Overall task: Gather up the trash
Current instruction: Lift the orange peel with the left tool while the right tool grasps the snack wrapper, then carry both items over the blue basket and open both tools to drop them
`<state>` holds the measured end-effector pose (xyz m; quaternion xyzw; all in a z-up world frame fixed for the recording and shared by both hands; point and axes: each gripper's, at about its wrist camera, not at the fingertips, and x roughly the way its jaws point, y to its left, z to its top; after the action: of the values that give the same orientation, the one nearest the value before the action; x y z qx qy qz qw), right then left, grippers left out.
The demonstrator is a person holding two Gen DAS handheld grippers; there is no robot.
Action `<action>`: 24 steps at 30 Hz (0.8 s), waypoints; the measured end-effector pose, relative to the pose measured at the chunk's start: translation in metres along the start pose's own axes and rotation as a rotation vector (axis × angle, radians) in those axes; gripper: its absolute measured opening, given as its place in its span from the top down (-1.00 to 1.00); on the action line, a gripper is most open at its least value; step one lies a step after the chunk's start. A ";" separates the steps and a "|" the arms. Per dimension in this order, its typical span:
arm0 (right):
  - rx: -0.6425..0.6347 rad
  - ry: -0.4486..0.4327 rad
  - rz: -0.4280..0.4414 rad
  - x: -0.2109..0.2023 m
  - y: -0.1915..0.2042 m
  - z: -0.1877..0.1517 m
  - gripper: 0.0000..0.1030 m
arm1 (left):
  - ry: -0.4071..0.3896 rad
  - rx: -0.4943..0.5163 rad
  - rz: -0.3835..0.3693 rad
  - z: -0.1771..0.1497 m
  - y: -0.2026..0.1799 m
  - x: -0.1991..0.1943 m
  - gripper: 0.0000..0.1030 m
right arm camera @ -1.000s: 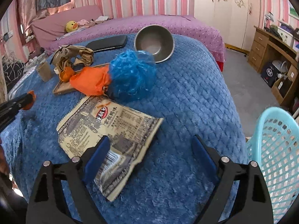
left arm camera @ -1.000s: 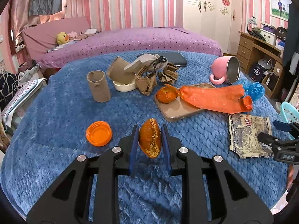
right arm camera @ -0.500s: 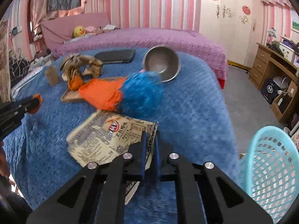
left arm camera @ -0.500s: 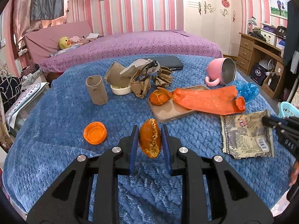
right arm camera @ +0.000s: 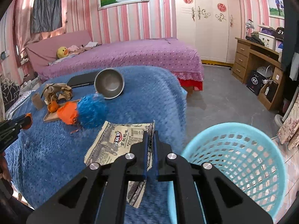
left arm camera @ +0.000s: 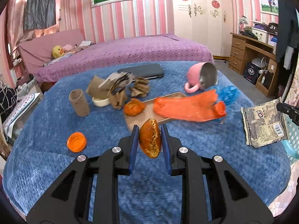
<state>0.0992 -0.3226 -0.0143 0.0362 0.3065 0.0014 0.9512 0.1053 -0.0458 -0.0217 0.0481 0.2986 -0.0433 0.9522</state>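
Here, flat printed wrapper beside perforated basket.

Both wrist views look down across the blue blanket, sharing its clutter.

**A bedroom at home**

I am in someone's bedroom. Pink striped wallpaper runs round the walls, a bed under a purple dotted cover carries a yellow duck toy, a white wardrobe stands behind, and a wooden desk is piled with belongings.
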 end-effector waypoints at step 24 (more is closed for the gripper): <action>0.181 -0.043 -0.263 -0.047 -0.165 -0.021 0.96 | -0.071 0.145 -0.280 0.024 -0.215 -0.014 0.55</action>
<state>0.0452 -0.4872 -0.0153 0.0812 0.2872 -0.1517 0.9423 0.0837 -0.2613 -0.0086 0.0732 0.2646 -0.1988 0.9408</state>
